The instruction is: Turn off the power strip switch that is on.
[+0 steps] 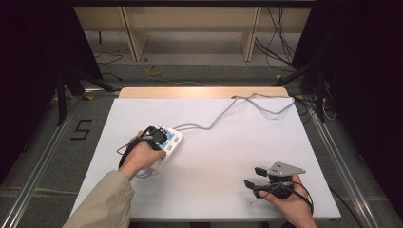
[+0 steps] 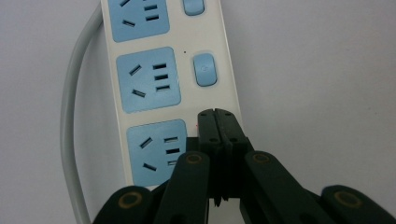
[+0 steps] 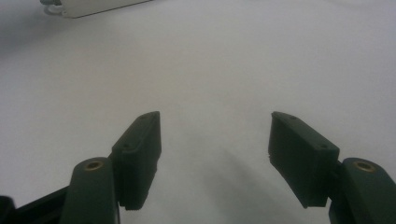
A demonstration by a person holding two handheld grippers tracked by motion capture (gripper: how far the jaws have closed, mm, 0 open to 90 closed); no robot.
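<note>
Two claws: left claw (image 2: pixel 215 114) pressed together, tip on one strip (image 2: pixel 219 84) beside three sockets (image 2: pixel 148 79); right claw (image 3: pixel 215 140) spread, empty.

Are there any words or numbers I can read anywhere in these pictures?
"5": a dark number marked on the grey floor left of the table.
The power strip carries no readable words; the mark on its blue switch is too faint to read.

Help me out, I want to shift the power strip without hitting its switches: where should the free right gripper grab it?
Grip the power strip across its narrow width, on the long side walls, coming from above. It lies flat, sockets and switches on top. The right gripper is open; the left gripper is shut over the strip.
</note>
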